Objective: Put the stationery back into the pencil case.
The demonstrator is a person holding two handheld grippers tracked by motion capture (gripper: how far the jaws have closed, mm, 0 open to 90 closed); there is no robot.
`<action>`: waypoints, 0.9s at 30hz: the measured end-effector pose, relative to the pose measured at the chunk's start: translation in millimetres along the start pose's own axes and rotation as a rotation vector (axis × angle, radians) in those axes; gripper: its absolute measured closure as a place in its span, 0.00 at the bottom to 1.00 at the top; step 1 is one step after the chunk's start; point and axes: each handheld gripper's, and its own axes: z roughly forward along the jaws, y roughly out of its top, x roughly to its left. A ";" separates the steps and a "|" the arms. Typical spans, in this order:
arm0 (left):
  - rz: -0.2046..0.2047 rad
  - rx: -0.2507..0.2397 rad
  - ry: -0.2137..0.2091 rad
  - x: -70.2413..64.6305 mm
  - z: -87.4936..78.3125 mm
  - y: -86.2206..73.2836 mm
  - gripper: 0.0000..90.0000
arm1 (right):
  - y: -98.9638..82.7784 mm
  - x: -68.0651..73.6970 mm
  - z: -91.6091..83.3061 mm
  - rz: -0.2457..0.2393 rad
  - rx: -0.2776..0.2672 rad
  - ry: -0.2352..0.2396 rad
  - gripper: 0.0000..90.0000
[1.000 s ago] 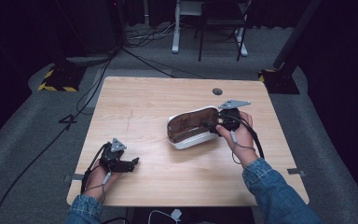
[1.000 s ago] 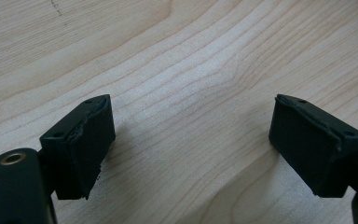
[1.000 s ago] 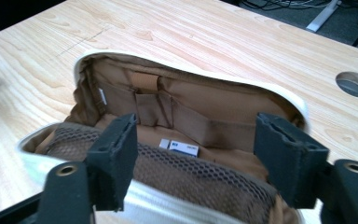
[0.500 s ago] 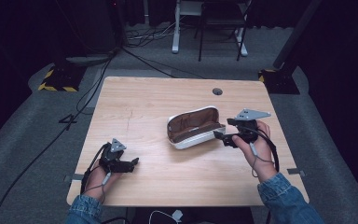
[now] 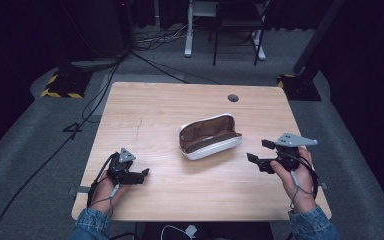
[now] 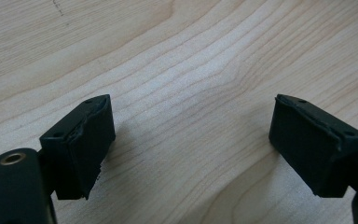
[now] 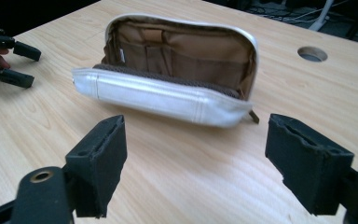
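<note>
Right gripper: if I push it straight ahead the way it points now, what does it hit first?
Most likely the open silver pouch with the brown lining, on its near long side. The right gripper has open jaws with bare wooden table between them and the pouch; the gap's depth is hard to judge.

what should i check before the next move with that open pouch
1. Pouch open, brown lining showing: ok.
2. Pouch free of both grippers, resting on the table: ok.
3. Right gripper open with nothing between the jaws, which have just been opening: ok.
4. Right gripper lined up with the pouch: ok, the right gripper view has the pouch straight ahead of the jaws.
5. Left gripper open and holding nothing, wood beneath it: ok.
6. Anything inside the pouch: cannot tell, the pockets look flat but their depths are hidden.
</note>
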 end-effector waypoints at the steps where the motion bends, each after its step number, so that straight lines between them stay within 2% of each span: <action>1: 0.000 0.000 0.000 0.0 0.0 0.0 0.16 | -8.0 -1.2 -4.3 0.011 0.000 -0.006 0.24; 4: 0.000 0.000 0.000 0.0 0.0 0.0 0.16 | -13.7 -2.4 -5.7 0.010 0.020 -0.011 0.23; 5: 0.000 0.000 0.000 -0.1 -0.1 -0.1 0.16 | -21.9 -4.7 -9.1 0.013 0.033 -0.027 0.23; 12: -0.001 0.001 -0.003 0.0 0.2 0.1 0.16 | -44.6 -14.9 -14.3 0.037 0.066 -0.073 0.23; 17: 0.000 0.003 -0.004 0.1 0.2 0.3 0.16 | -62.3 -23.5 -17.7 0.031 0.096 -0.125 0.23; 27: 0.000 0.002 -0.004 0.1 0.2 0.3 0.16 | -95.9 -36.8 -15.8 0.074 0.129 -0.150 0.22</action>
